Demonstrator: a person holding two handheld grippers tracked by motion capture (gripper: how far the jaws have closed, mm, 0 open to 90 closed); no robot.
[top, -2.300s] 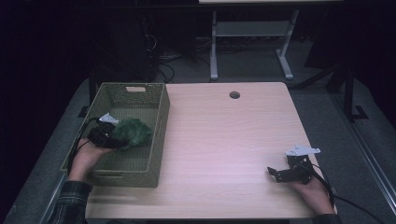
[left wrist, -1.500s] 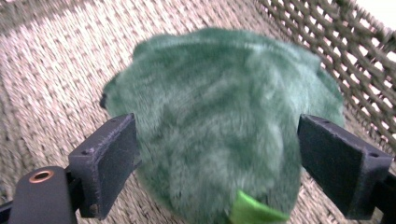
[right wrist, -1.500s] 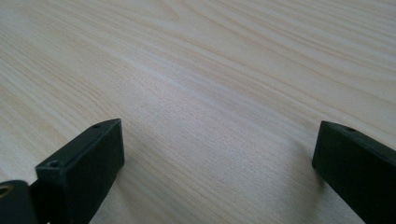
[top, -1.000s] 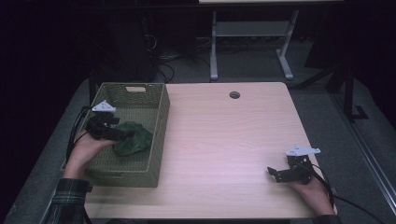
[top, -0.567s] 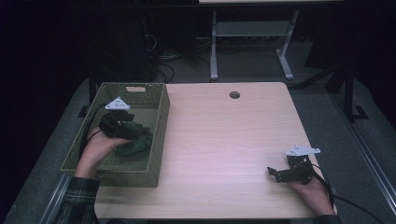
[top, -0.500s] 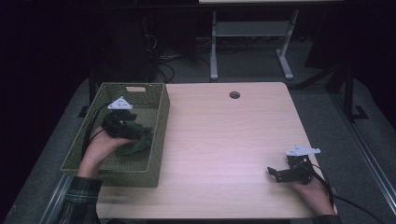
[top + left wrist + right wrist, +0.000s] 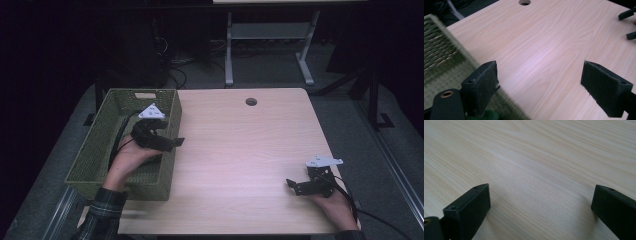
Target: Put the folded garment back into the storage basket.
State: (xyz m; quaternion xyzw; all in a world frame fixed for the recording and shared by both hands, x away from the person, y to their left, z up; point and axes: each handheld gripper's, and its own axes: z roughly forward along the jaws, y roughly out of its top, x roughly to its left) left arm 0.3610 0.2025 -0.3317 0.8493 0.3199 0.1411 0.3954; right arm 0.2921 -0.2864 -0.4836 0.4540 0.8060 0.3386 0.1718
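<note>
At far left, a woven olive basket (image 7: pixel 92 155) on the left part of the pale wooden table (image 7: pixel 250 150). Inside it, the left hand (image 7: pixel 129 156), with the left gripper (image 7: pixel 170 134) raised over the basket's right wall and aimed out toward the bare tabletop. Jaws spread wide, nothing between them but wood grain in the left gripper view (image 7: pixel 546 92).

Just below the left jaw in that view, at the very bottom edge, a blurred green lump (image 7: pixel 489 116), down inside the basket close against its right wall. Too little of it on show to name more exactly. Not gripped, not touched by either pad as far as can be told.

By the look of that rumpled edge, probably soft and light, likely to sag and trail rather than hold a shape. No risk of breakage, little of slipping against the felt-like pads. Best pinched at a raised fold near the middle, deep enough to catch more than one layer. A corner hold would likely leave the rest dragging on the basket's weave or snagging on the rim.

Further right, a round cable hole (image 7: pixel 251 101) near the table's far edge.

At far right, the right gripper (image 7: pixel 293 187) low on the table near its near-right corner, held by the right hand (image 7: pixel 334 204), well apart from the basket. Jaws parted wide and empty in the right gripper view (image 7: pixel 540 210), just above bare wood.
</note>
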